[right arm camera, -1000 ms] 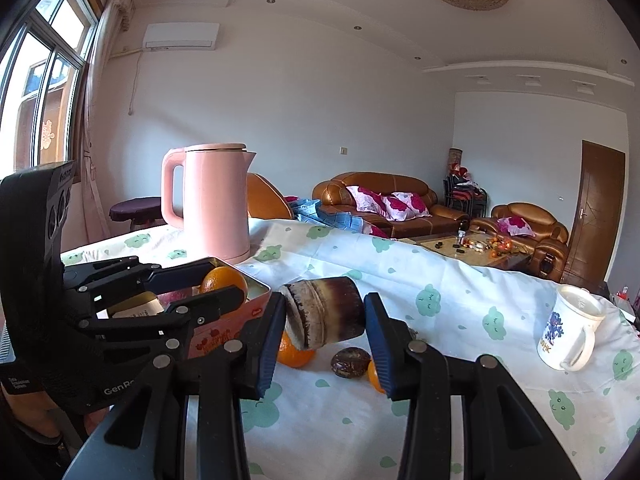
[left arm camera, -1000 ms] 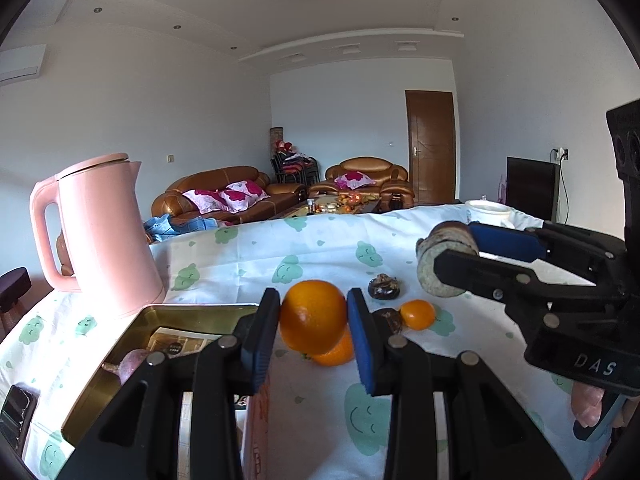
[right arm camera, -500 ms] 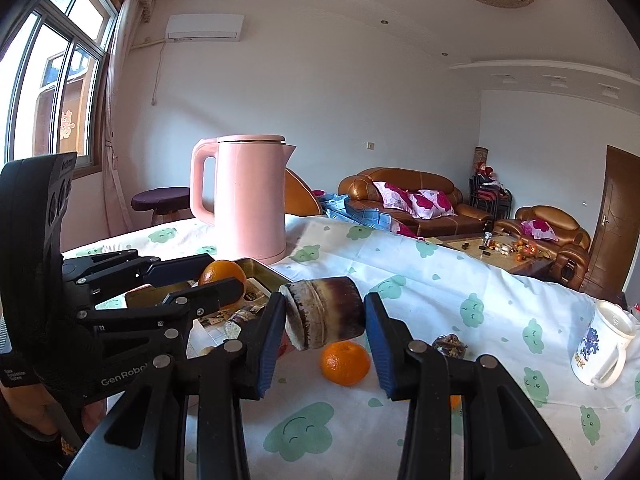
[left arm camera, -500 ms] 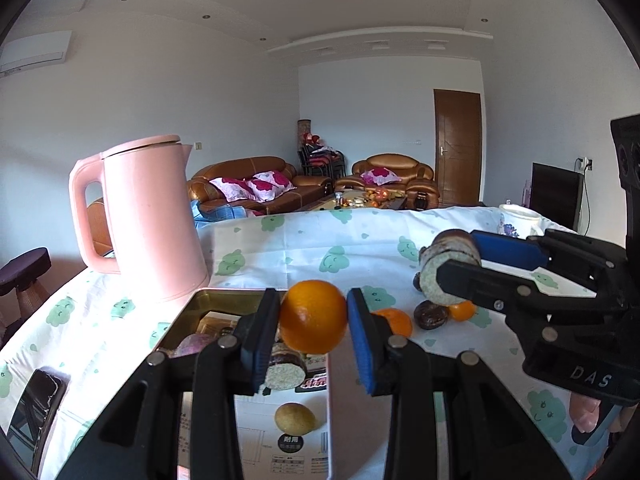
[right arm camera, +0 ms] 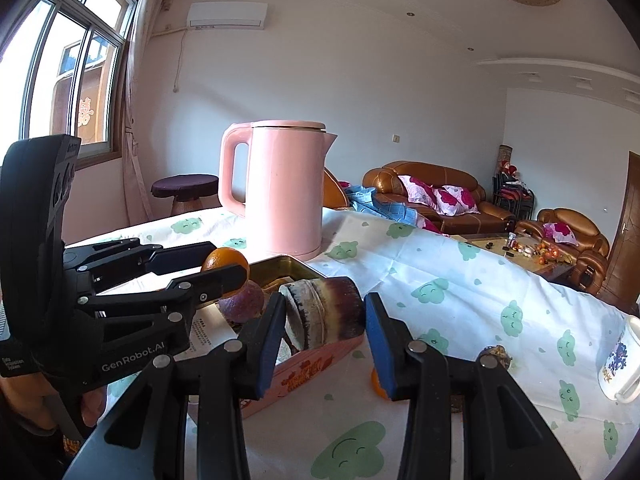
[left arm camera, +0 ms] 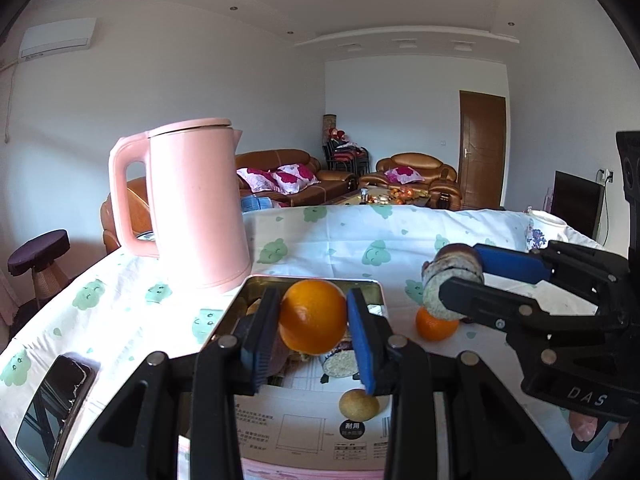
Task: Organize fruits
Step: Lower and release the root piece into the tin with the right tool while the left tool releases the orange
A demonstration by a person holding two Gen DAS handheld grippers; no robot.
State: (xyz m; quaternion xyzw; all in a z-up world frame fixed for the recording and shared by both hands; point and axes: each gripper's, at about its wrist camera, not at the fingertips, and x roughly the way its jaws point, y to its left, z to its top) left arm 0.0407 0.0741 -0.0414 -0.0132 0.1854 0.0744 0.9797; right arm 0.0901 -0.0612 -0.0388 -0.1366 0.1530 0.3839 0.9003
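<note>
Two risks — left gripper [left arm camera: 313, 330] pinching the orange [left arm camera: 312, 316] over the tin [left arm camera: 312, 280], right gripper [right arm camera: 325, 330] clamping sugarcane [right arm camera: 320, 312] at 3 o'clock — they may collide.

Sugarcane piece [right arm camera: 323, 312] between right tongs [right arm camera: 325, 342]

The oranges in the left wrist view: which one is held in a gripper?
The larger orange, clamped in the left gripper above the tin. The smaller orange lies on the tablecloth, untouched.
</note>
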